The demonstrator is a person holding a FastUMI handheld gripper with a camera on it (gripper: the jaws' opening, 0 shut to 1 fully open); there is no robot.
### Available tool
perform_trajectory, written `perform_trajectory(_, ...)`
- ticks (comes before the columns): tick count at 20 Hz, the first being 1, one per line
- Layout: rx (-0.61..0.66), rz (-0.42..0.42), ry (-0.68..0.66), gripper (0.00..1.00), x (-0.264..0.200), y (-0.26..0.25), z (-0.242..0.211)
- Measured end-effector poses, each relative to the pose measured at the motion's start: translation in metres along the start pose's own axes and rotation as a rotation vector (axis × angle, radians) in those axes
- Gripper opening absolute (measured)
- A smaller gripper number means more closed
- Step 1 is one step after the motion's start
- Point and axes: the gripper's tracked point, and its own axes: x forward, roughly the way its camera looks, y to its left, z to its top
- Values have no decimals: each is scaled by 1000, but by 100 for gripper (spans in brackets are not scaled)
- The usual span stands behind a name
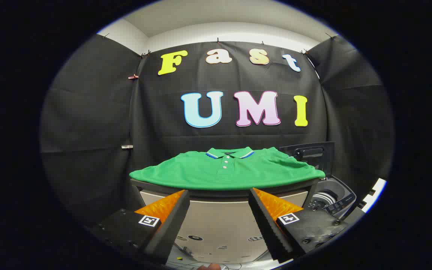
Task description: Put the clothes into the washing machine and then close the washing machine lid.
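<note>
- A green polo shirt [226,172] is lying spread flat on a dark table [223,193], beyond the fingers.
- Soft, light and limp, it is likely asking for a pinch at its near hem.
- The gripper [219,213] is standing wide, holding nothing.
- The washing machine [332,198] is sitting beside the table with its lid [309,153] raised.

A dark-topped bench [156,184] with a pale front panel stands against the black cloth wall [88,123], which is pinned by small clips [133,77] below a white ceiling [216,22].

The green shirt [226,169] hides part of the washing machine [332,197].
</note>
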Motion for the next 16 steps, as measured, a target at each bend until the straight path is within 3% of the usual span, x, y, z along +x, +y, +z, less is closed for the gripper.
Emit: perform_trajectory(16, 24, -34, -2, 98, 3, -3, -1)
